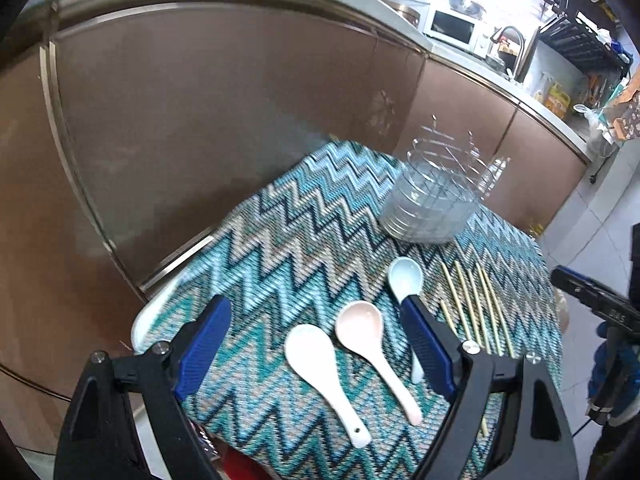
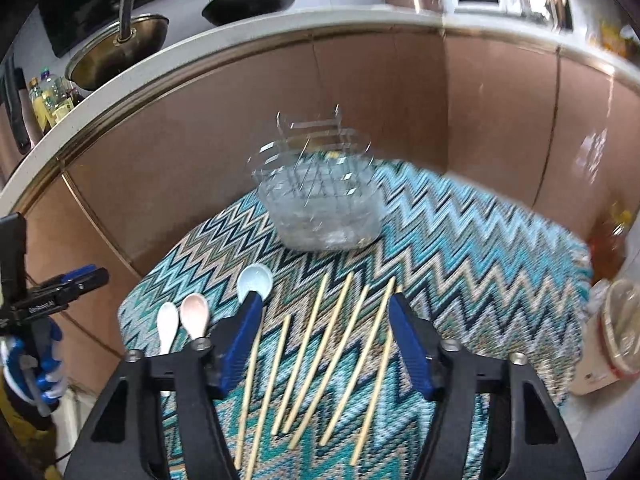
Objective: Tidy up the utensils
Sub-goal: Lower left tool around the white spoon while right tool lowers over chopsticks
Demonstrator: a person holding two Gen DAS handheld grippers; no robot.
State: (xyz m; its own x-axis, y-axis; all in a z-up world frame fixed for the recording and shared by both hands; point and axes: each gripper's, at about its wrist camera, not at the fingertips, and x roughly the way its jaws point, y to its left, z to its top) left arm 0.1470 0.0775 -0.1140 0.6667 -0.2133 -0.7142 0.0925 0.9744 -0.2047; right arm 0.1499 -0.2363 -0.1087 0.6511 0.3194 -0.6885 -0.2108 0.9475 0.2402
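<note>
Both hand-held grippers hover over a small table covered by a zigzag cloth (image 1: 304, 240) in teal, blue and beige. Left gripper (image 1: 316, 320) stands with its blue fingers wide apart and nothing between the pads; below its gap lie a white spoon (image 1: 320, 372) and a pink spoon (image 1: 376, 352), side by side near the cloth's near edge, bowls pointing toward the far edge. Just right of them lies a pale blue spoon (image 1: 406, 276), its handle hidden behind the gripper's right finger.

Right gripper (image 2: 324, 312) has its fingers parted about halfway and grips nothing — no pad touches anything. Beneath and between its fingers a loose row of bamboo chopsticks (image 2: 308, 348) lies on the right half of the cloth, running roughly from near edge to far edge, some crossing at slight angles.

Toward the far edge, about mid-width, stands a clear plastic utensil holder (image 2: 320, 204) with inner dividers; nothing shows inside it. Behind the table runs a brown cabinet front (image 1: 220, 120) under a pale countertop.
</note>
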